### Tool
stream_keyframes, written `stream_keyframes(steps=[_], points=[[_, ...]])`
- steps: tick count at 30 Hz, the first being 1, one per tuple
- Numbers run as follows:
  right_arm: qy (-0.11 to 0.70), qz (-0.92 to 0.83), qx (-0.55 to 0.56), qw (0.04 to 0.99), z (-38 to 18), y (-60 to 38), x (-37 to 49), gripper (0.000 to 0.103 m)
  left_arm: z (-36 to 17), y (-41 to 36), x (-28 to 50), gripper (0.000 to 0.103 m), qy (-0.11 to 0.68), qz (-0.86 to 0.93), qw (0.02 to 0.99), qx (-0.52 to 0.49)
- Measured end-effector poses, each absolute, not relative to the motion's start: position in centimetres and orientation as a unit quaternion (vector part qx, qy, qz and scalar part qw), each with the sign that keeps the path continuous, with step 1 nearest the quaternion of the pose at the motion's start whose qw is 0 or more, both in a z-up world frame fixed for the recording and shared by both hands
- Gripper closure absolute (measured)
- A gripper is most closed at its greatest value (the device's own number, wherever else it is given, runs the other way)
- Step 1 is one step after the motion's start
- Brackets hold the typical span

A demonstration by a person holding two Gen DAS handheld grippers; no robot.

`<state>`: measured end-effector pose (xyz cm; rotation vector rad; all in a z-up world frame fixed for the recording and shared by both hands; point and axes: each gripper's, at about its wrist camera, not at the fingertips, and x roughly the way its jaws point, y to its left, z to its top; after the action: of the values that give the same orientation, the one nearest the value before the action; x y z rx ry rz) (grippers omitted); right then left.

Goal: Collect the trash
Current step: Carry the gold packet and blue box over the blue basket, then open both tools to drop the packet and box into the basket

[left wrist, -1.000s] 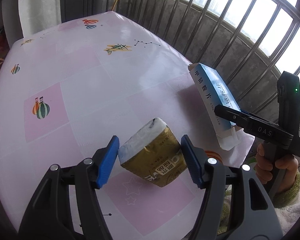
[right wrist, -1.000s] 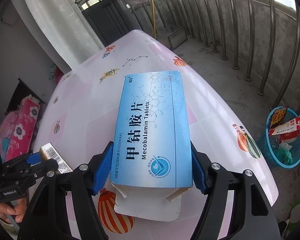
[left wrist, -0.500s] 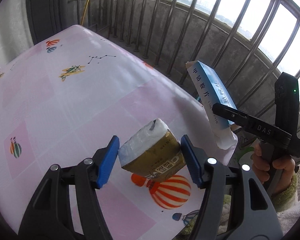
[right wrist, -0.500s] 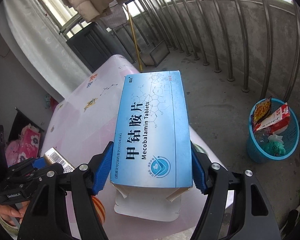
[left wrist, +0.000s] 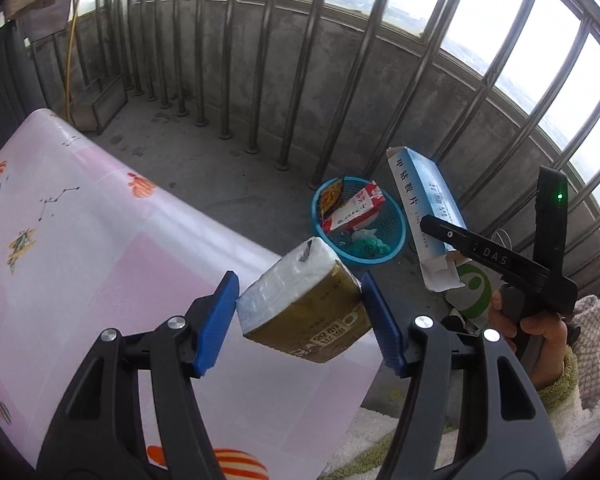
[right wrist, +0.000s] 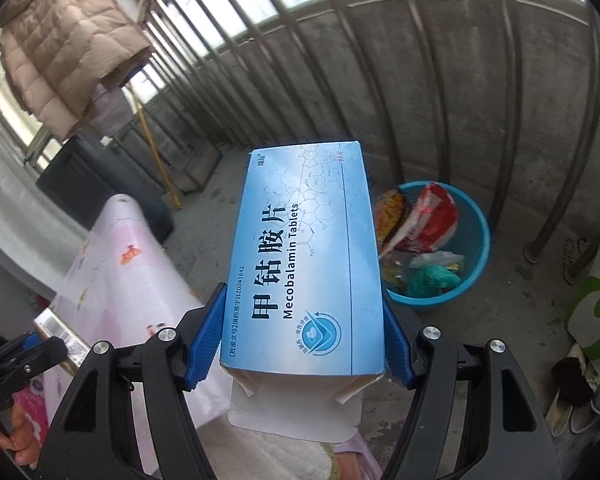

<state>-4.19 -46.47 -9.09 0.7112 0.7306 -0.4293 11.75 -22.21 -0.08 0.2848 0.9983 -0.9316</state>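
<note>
Blue plastic basket on the concrete floor is where the trash sits, and I see it from both wrists: it holds a red-and-white wrapper, a yellow snack packet and a crumpled green bag. It stands clear of the table, with bare floor between its rim and the table's near edge, and the metal railing bars rise just behind it.

My left gripper is clamped on a gold tissue pack, both blue pads pressed against its sides; the pack's white clear-wrapped end tilts up toward the basket. The pack hangs over the pink patterned tablecloth, close to where the cloth drops off at the table's edge.

My right gripper grips a blue Mecobalamin tablet box by its long sides. The box's near flap hangs open below the pads, and its far end reaches over the floor, overlapping the basket's left rim in that wrist's view. From the left wrist, the same box sits to the right of the basket, and a hand in a woolly cuff holds that gripper's handle.

To the right of the basket lie a white bag with a green logo and some shoes. A beige padded jacket hangs high on the left.
</note>
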Motion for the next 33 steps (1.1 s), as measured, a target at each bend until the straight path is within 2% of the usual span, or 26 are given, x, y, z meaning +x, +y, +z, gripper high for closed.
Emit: stream_keyframes(steps=[6,12,18,22,24,25,29,33], points=[[0.335,-0.273,0.396,0.81,-11.6,-51.6,-7.8,0.035,-0.6,-28.4,11.5,0.043,0.469,-0.472,0.729,0.16],[0.338,-0.307,0.449,0.768,-15.3,-54.6,-10.1,0.035,-3.4,-34.9,11.0,0.043,0.507,-0.497,0.68,0.182],[0.32,-0.323,0.521,0.722,-18.6,-57.0,-10.0,0.035,-6.5,-41.7,11.0,0.043,0.538,-0.513,0.638,0.202],[0.305,-0.352,0.557,0.688,-21.4,-60.4,-8.0,0.033,-8.3,-46.5,11.7,0.043,0.527,-0.514,0.642,0.213],[0.301,-0.366,0.558,0.681,-23.3,-62.6,-6.2,0.03,-9.6,-49.1,12.4,0.034,0.516,-0.519,0.65,0.206],[0.307,-0.368,0.556,0.679,-24.5,-63.7,-5.1,0.029,-10.5,-50.0,12.7,0.024,0.518,-0.517,0.65,0.202],[0.337,-0.379,0.582,0.635,-29.0,-66.4,-3.2,0.029,-11.9,-51.9,14.7,0.024,0.541,-0.486,0.662,0.18],[0.308,-0.38,0.588,0.644,-28.4,-65.8,-4.8,0.029,-9.2,-49.6,15.7,0.024,0.538,-0.496,0.669,0.131]])
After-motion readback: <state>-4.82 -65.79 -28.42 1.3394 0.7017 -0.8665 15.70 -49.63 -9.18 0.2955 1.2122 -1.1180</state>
